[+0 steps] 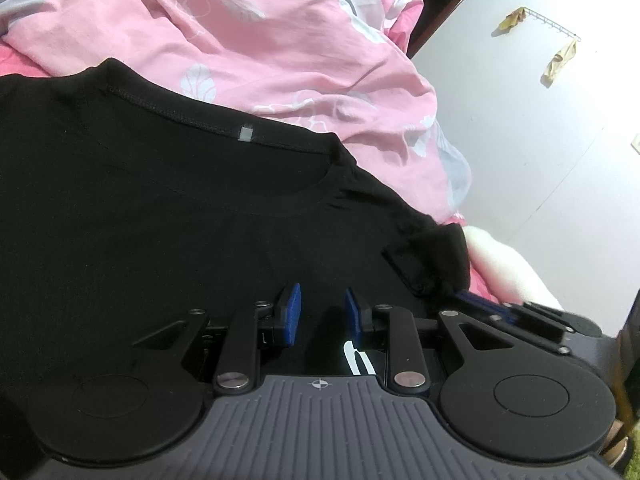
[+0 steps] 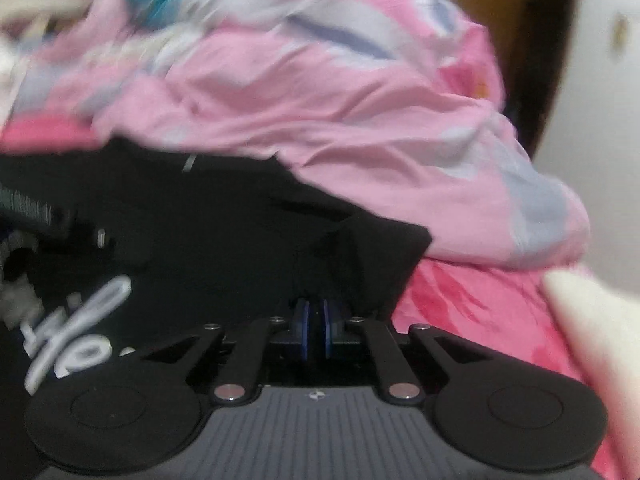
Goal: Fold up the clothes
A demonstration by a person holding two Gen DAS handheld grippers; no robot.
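On the bed under a white wall we see the rumpled pink duvet, the black T-shirt spread before it, our left gripper parted, the right gripper nearly clenched, grip unclear

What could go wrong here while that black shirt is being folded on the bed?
The black T-shirt lies against the rumpled pink quilt, so a fold might drag the quilt in. The right gripper has its jaws nearly together near the sleeve; it may pinch too little cloth and slip. The left gripper stands apart, leaving that side loose.
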